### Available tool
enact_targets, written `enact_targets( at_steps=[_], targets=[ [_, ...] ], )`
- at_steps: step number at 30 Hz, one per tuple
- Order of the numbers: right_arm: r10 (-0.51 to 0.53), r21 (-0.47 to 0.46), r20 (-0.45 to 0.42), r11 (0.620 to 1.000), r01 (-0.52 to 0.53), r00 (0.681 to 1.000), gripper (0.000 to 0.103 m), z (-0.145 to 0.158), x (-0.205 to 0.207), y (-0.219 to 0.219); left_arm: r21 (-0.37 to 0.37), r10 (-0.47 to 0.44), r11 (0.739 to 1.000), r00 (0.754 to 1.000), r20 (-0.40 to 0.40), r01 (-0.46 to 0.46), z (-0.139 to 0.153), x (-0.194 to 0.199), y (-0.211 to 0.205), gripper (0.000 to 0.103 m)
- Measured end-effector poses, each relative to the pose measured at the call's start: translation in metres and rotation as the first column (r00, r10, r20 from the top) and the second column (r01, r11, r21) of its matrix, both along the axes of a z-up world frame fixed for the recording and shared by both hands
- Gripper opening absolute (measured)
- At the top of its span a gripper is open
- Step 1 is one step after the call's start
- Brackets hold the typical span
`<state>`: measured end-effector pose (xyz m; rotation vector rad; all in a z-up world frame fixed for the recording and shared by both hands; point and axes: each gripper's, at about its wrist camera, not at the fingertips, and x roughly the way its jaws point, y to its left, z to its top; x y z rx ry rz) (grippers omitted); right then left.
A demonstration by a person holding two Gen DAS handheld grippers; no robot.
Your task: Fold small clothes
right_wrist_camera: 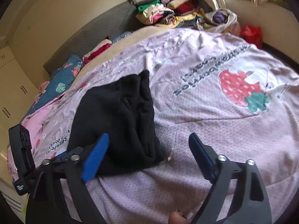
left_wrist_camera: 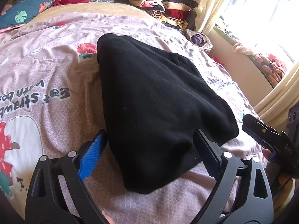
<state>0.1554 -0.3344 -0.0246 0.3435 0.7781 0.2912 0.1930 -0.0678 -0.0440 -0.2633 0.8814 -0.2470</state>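
Nearest the left wrist camera, the left gripper stands wide apart, its blue pad on one side and the dark pad on the other straddling the near end of the black garment; neither pad appears to press the cloth, so it is released rather than grasping. In the right wrist view the right gripper is spread just as wide, with one finger lying against the garment's near corner and the other over bare bedspread, holding nothing.

The garment lies on the pink strawberry-print bedspread, gathered into a thick, roughly triangular bundle with stacked edges showing along one side (it looks like a knit or fleece piece, though the black swallows most detail, so the number of layers is hard to tell).

My reading is that a fold has just been laid down and both claws let go. The next move calls for either one more fold across the bundle, with each claw pinching a near corner through all layers, or lifting the finished piece away.

Farther off, a pile of folded clothes sits at the head of the bed beside a teal floral pillow, a likely destination.
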Motion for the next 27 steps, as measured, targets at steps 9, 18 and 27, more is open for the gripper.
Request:
enact_targets(
  at_steps=[9,18,27],
  targets=[
    [-0.049,0.023,0.059,0.999,0.048,0.997,0.098,0.018,-0.031,-0.009,0.006,-0.012,1.0,0.999,0.033,0.012,0.02,-0.018,-0.003,0.093],
    [-0.056,0.045,0.11,0.998,0.051,0.992,0.098,0.042,-0.073,-0.024,0.033,-0.025,0.999,0.995,0.091,0.022,0.044,-0.052,-0.007,0.093],
    [0.002,0.015,0.141,1.0,-0.004,0.99,0.098,0.056,-0.125,-0.022,0.089,-0.043,0.996,0.986,0.161,0.029,0.059,-0.102,-0.007,0.094]
  ],
)
